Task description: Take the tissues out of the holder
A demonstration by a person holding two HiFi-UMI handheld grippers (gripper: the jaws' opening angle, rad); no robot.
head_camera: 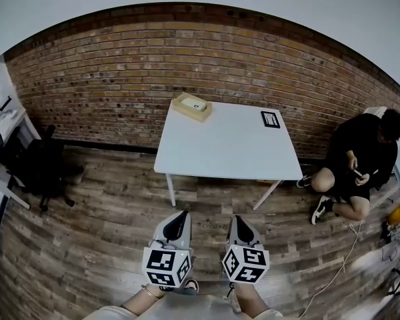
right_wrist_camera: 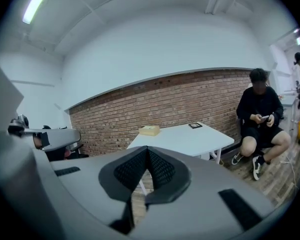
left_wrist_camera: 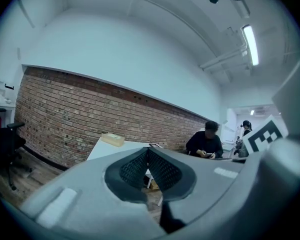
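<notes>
The left gripper point(left_wrist_camera: 148, 149) and the right gripper point(right_wrist_camera: 147, 148) both have their jaws pressed together, with nothing between them. Well ahead of both sets of jaws stands a white bench point(head_camera: 227, 145). The wooden tissue holder point(head_camera: 192, 106) sits at its far edge, well apart from the jaw tips, with a white tissue point(head_camera: 195, 103) showing in its top opening. Off to the right of the right jaws sits a person point(head_camera: 357, 162).

Grey left tool point(head_camera: 180, 215), right tool point(head_camera: 241, 219), black ribbed pads point(left_wrist_camera: 132, 169), black-and-white marker cubes point(head_camera: 167, 267), bracelet point(head_camera: 151, 292)
</notes>
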